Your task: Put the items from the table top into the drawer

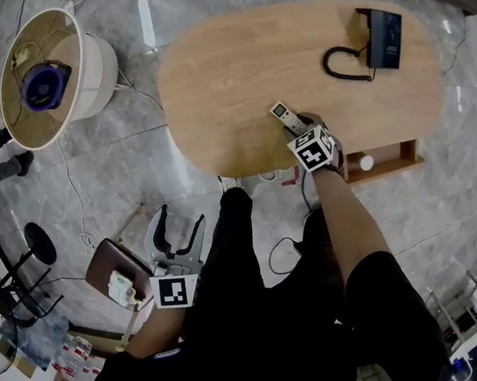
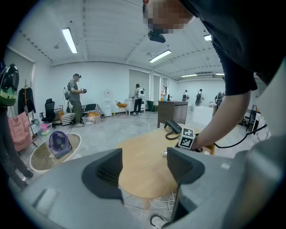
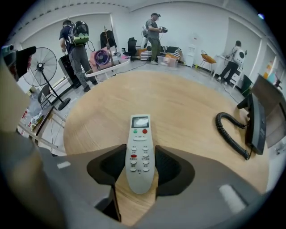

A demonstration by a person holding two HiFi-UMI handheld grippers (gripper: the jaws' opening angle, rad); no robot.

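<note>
Head view: right gripper (image 1: 302, 129) is down on the remote (image 1: 285, 114) by the table's (image 1: 230, 61) near edge. We'd lift straight up, keep it level, then carry it to the wooden lip (image 1: 397, 157) poking out under the top. That's prob. the drawer, but most of it's hidden. Left gripper (image 1: 181, 224) hangs low over the floor. Left gripper view: its jaws stand apart w/ nothing between; no drawer visible here. Right gripper view: jaws are closed against the remote's long sides at the button block, toward its back end, so the display end may droop. We'd hold firm, no twist. Remote's underside is hidden, so we can't tell if it's off the wood. Corded phone (image 3: 257, 120) is partly cut off.
</note>
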